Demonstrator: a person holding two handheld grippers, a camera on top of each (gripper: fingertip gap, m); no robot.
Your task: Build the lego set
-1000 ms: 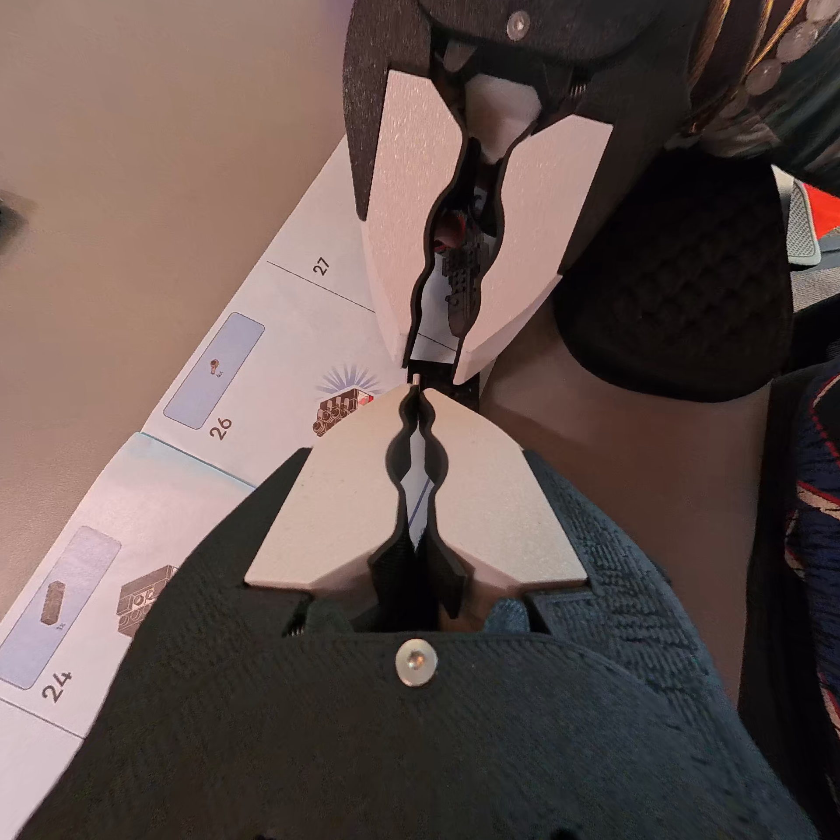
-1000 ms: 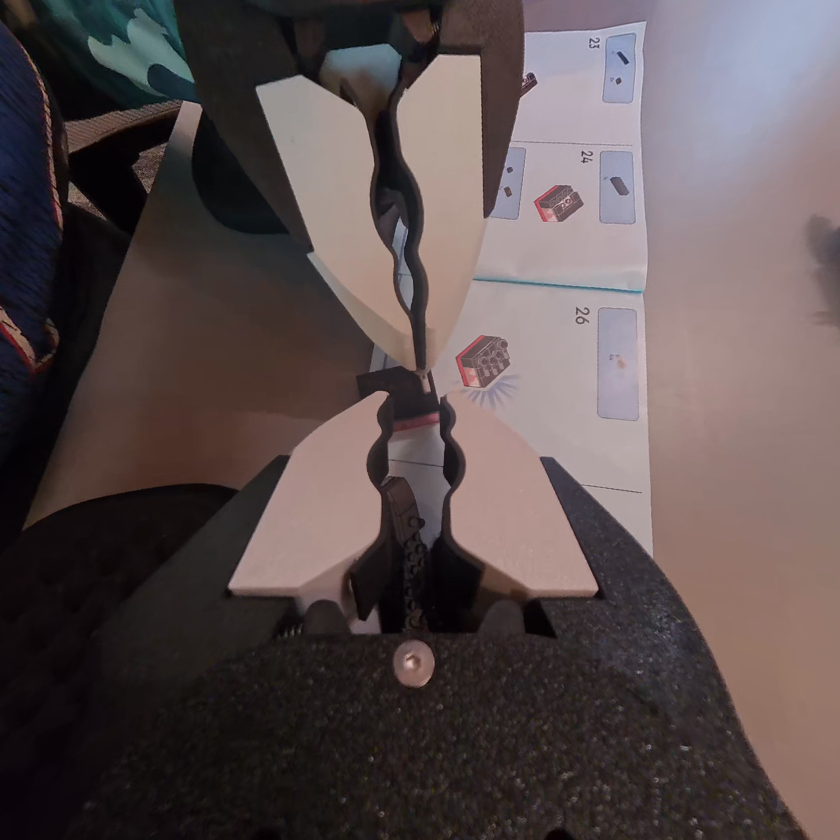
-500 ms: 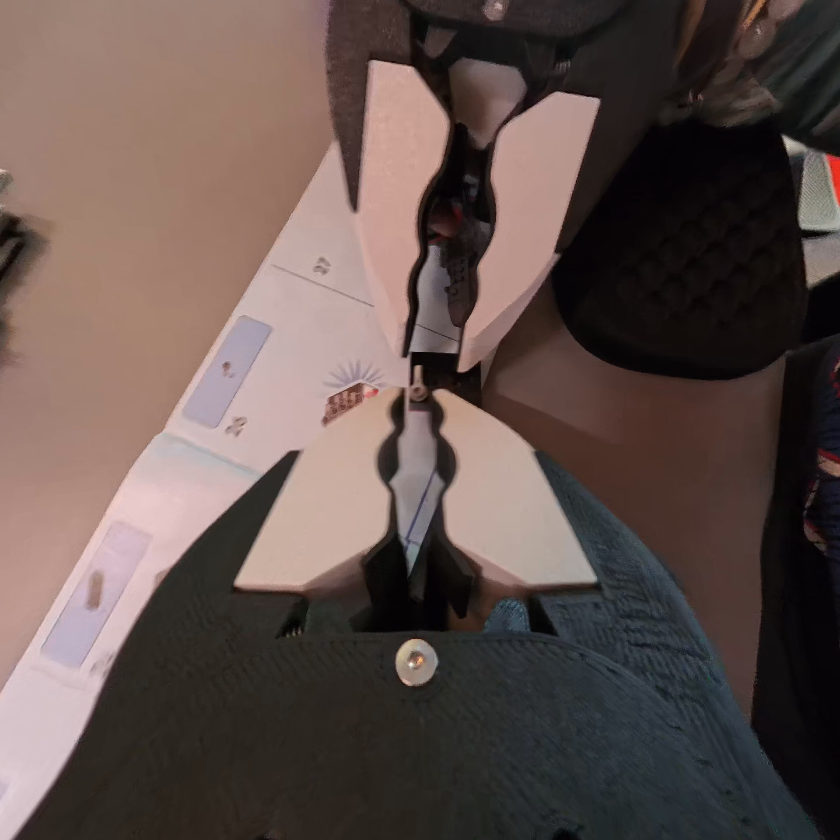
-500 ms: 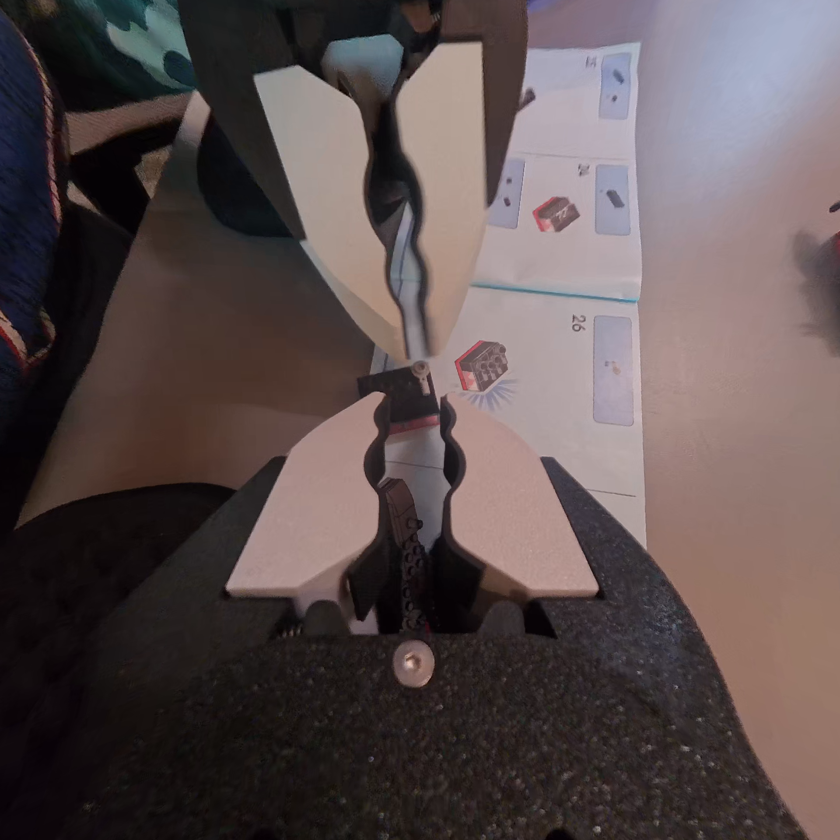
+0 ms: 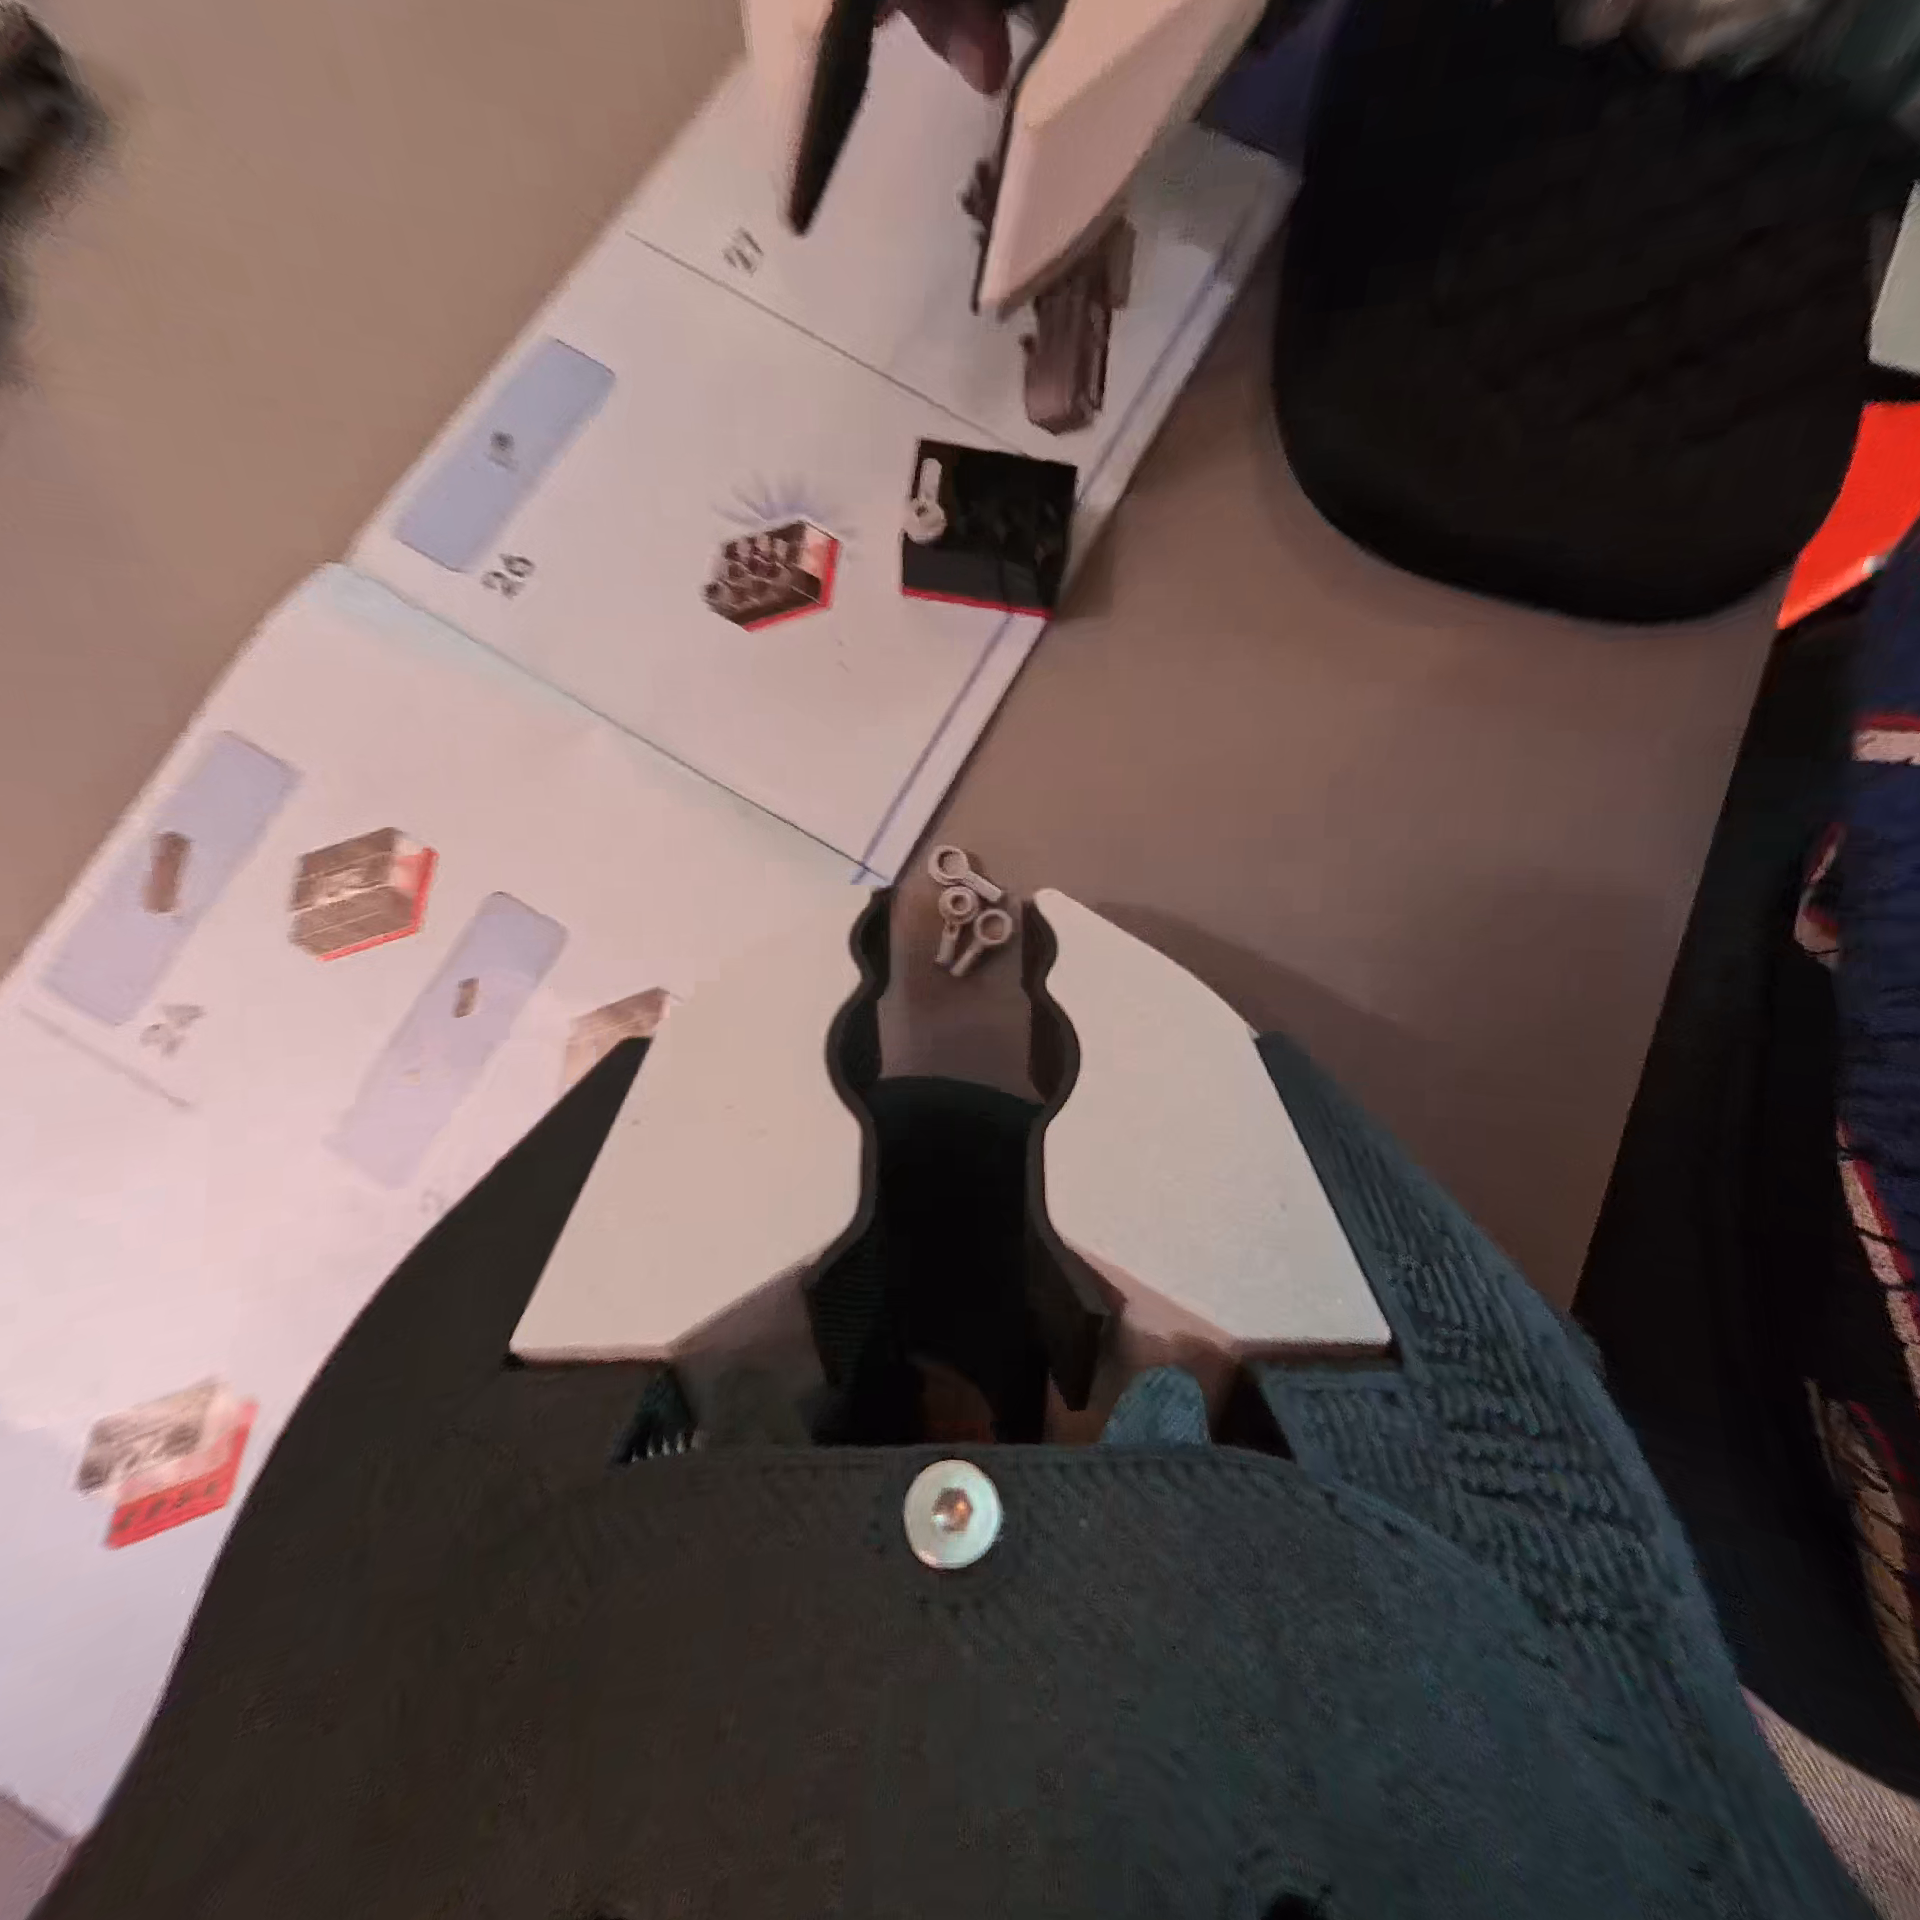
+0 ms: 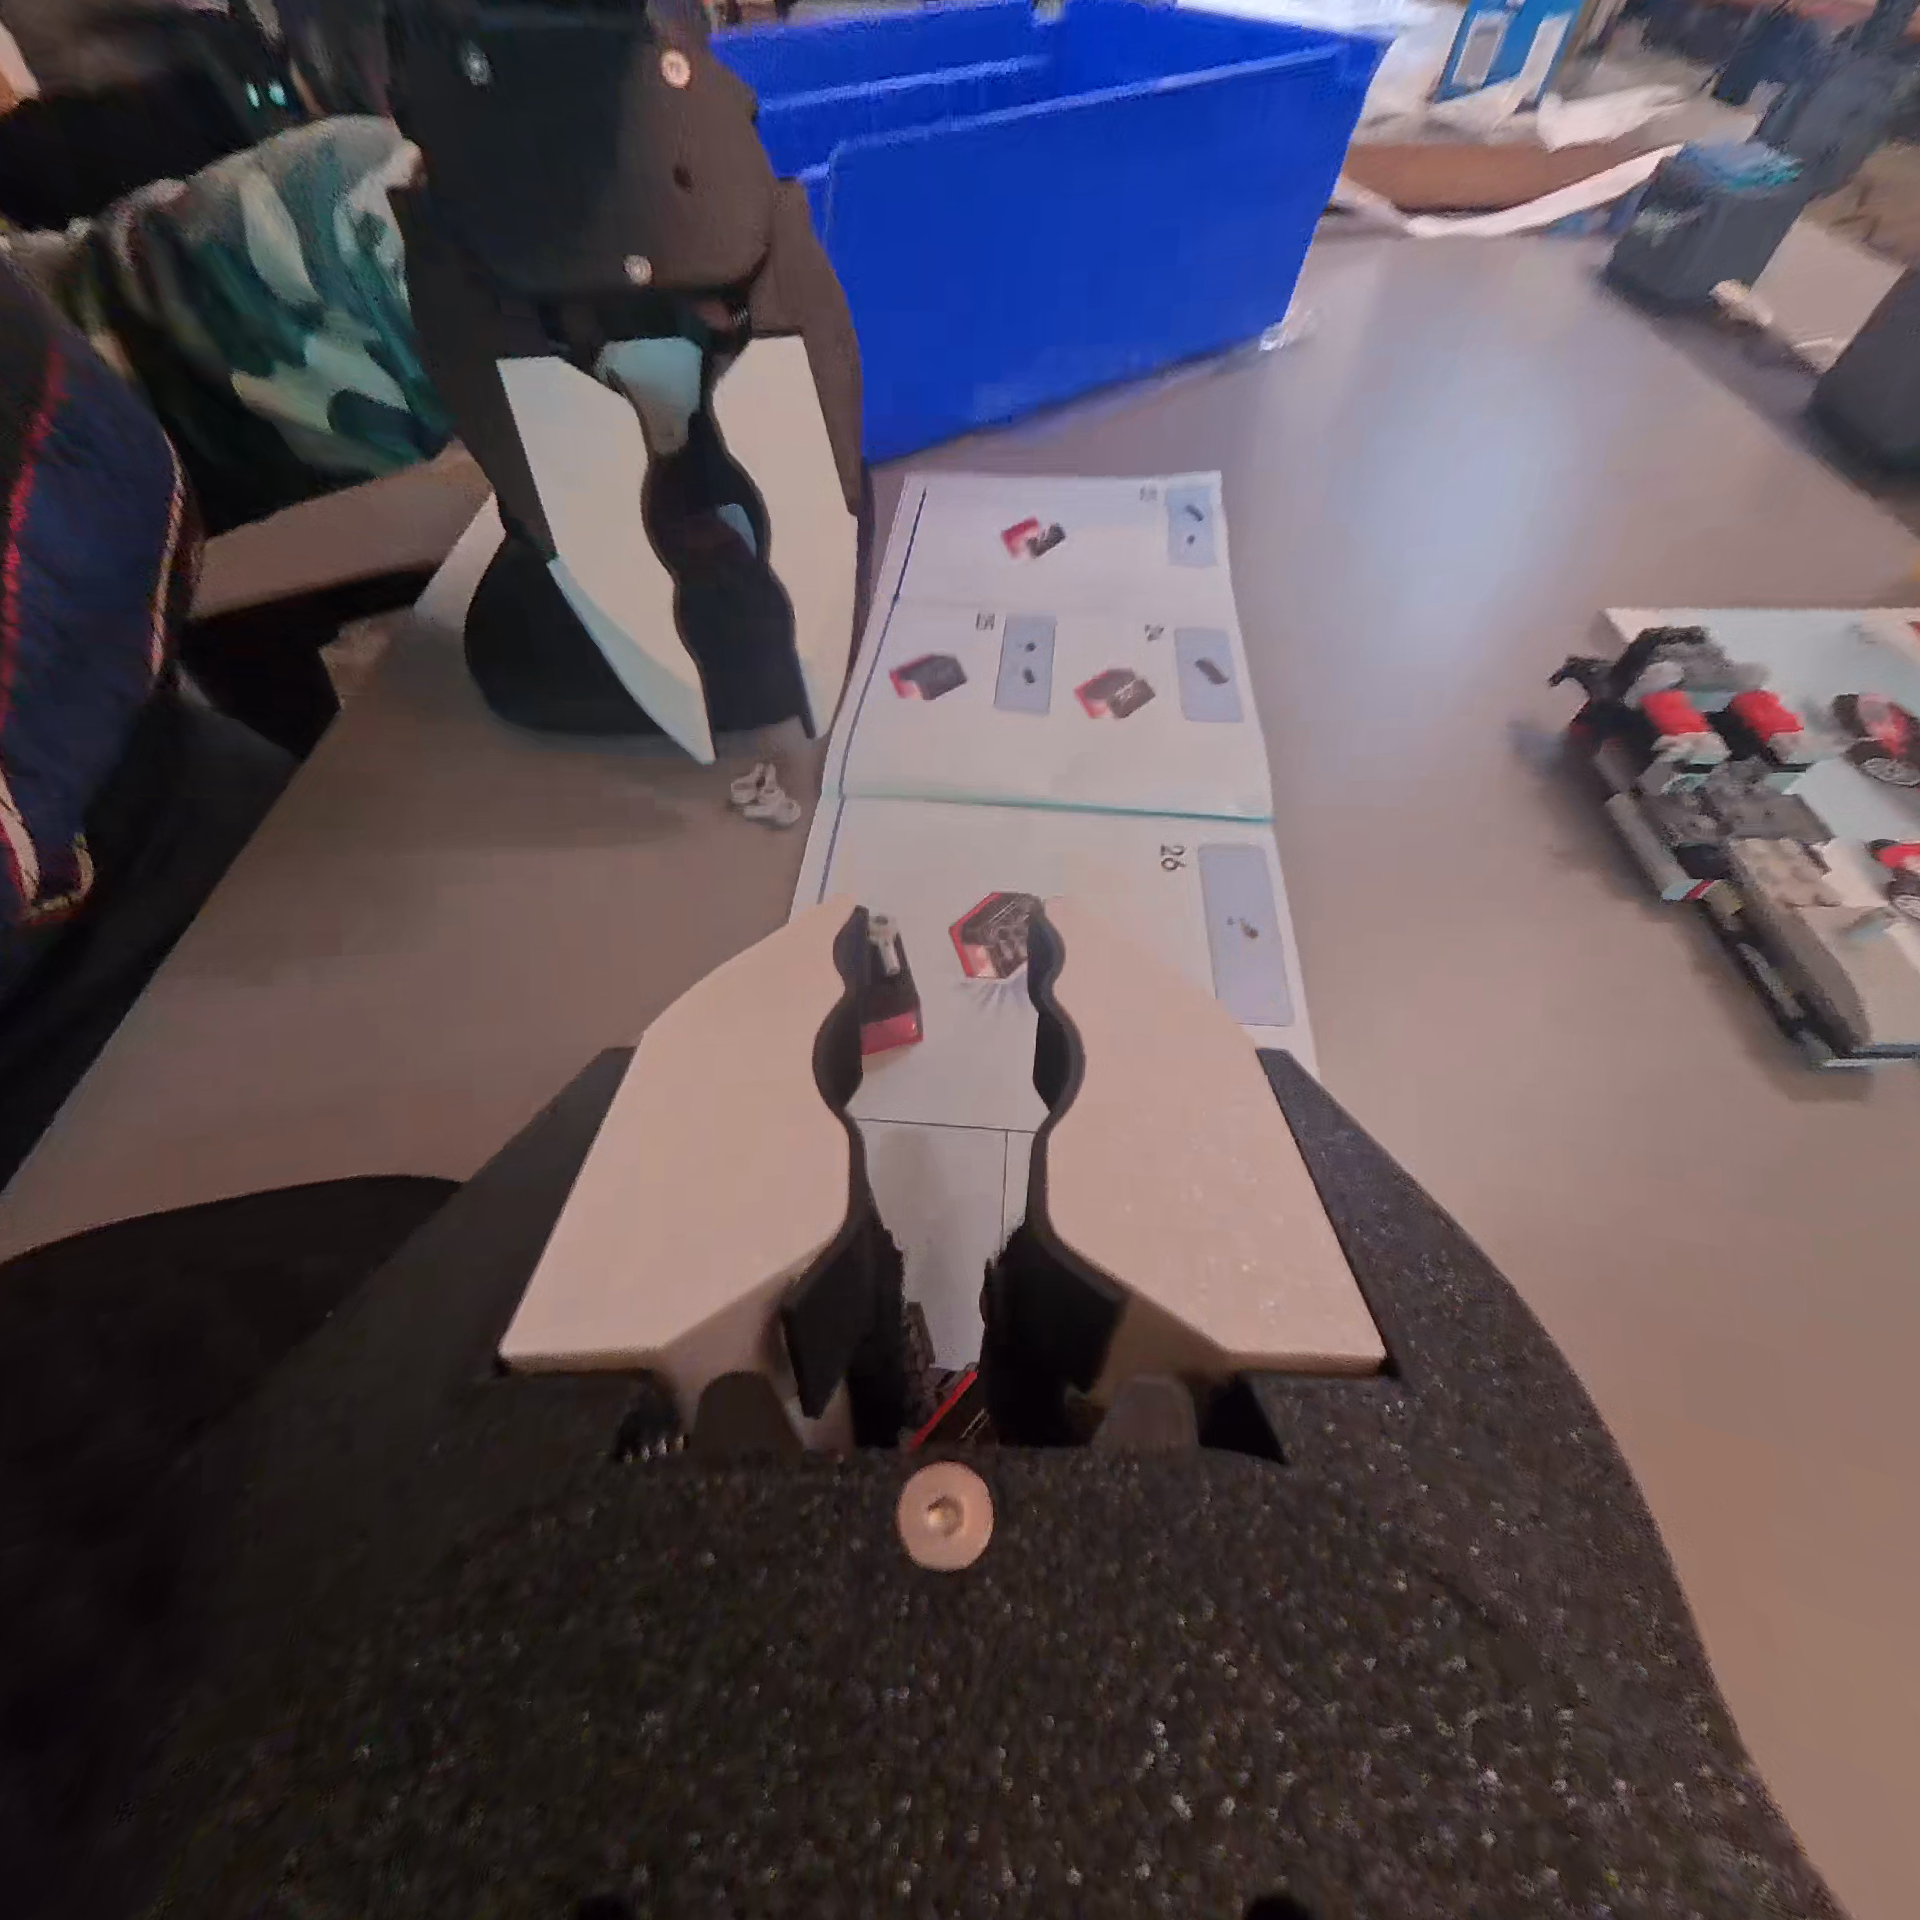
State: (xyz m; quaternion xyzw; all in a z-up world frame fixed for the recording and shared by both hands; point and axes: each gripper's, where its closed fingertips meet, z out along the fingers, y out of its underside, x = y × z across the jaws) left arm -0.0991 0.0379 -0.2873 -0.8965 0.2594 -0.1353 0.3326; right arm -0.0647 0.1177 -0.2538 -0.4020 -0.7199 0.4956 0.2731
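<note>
Both grippers stand with jaws apart, holding nothing: the left gripper [image 5: 951, 914] over three grey pins [image 5: 966, 909] on the counter [image 5: 1299, 831], the right gripper [image 6: 940, 925] above the block [image 6: 883, 987] (black over red, one pin in it) on the booklet [image 6: 1091, 852].

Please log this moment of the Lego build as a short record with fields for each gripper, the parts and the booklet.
left gripper: open, empty, over loose pins
right gripper: open, empty, near the block
black-and-red block: on the booklet, one grey pin fitted on top
loose grey pins: three, on the table beside the booklet's edge
instruction booklet: open, flat on table
built model: farther along the table, untouched
</note>
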